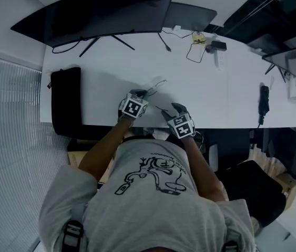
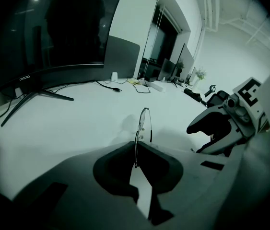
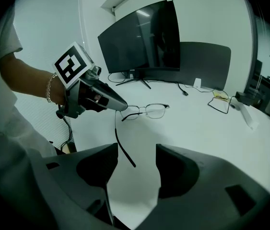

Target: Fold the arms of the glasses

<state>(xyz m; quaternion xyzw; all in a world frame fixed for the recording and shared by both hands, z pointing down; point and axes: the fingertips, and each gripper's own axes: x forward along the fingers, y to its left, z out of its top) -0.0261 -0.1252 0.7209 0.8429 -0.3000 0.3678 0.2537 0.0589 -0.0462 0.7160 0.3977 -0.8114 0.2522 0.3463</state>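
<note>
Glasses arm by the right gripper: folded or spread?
Spread: the arm juts out from the glasses toward the open right gripper.

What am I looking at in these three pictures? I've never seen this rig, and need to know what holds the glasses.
No robot: a person holds a two-jaw gripper in each hand. The head view looks down from the person's head; the other two cameras ride on the grippers, looking along their jaws. On the white desk are a curved monitor and cables. The left gripper is shut on the glasses by one end of the frame. The right gripper is open; one unfolded arm reaches between its jaws, not gripped.
</note>
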